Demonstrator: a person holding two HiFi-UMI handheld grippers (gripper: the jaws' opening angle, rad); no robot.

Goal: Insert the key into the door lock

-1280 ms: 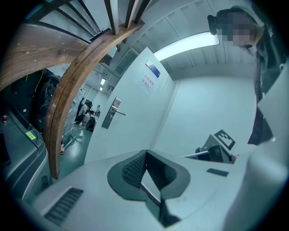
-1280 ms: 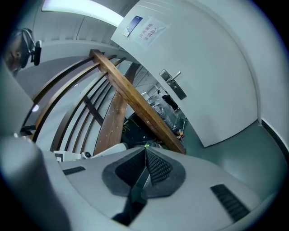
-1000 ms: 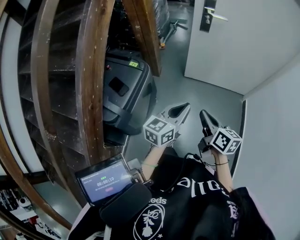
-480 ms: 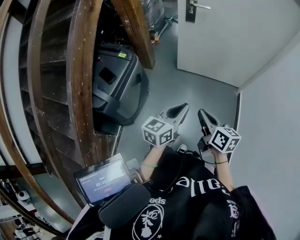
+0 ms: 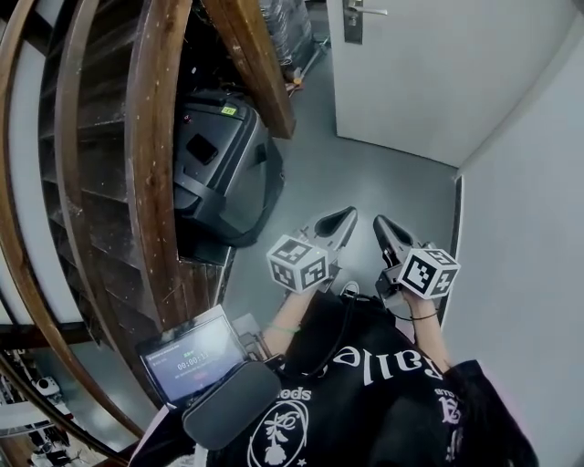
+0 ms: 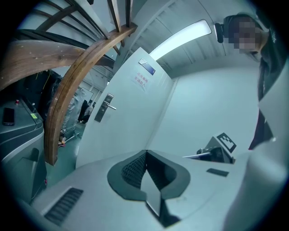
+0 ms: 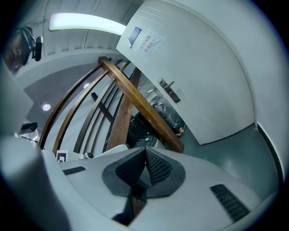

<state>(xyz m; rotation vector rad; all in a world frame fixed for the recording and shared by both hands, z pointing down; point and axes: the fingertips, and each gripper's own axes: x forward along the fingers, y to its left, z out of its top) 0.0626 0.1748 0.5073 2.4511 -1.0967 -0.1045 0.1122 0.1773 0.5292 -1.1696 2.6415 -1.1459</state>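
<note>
The white door (image 5: pixel 411 73) stands at the top of the head view, and its metal lock plate and lever handle (image 5: pixel 354 18) are far ahead of both grippers. My left gripper (image 5: pixel 345 219) and right gripper (image 5: pixel 380 224) are held side by side above the grey floor, pointing towards the door. Each is shut, with the ribbed pads pressed together and nothing between them. The handle (image 6: pixel 104 107) shows small and distant in the left gripper view beyond the left gripper (image 6: pixel 145 155). It shows again as the handle (image 7: pixel 168 92) beyond the right gripper (image 7: pixel 145 151). No key is in view.
A curved wooden staircase (image 5: pixel 155 155) fills the left side, with a black wheeled case (image 5: pixel 219 155) beneath it. A white wall (image 5: pixel 529 210) runs close along the right. A lit screen (image 5: pixel 192 358) hangs at the person's chest. Bare grey floor (image 5: pixel 365 182) leads to the door.
The door and its handle have slid left and up in the head view. Both grippers have drifted slightly left and stay shut.
</note>
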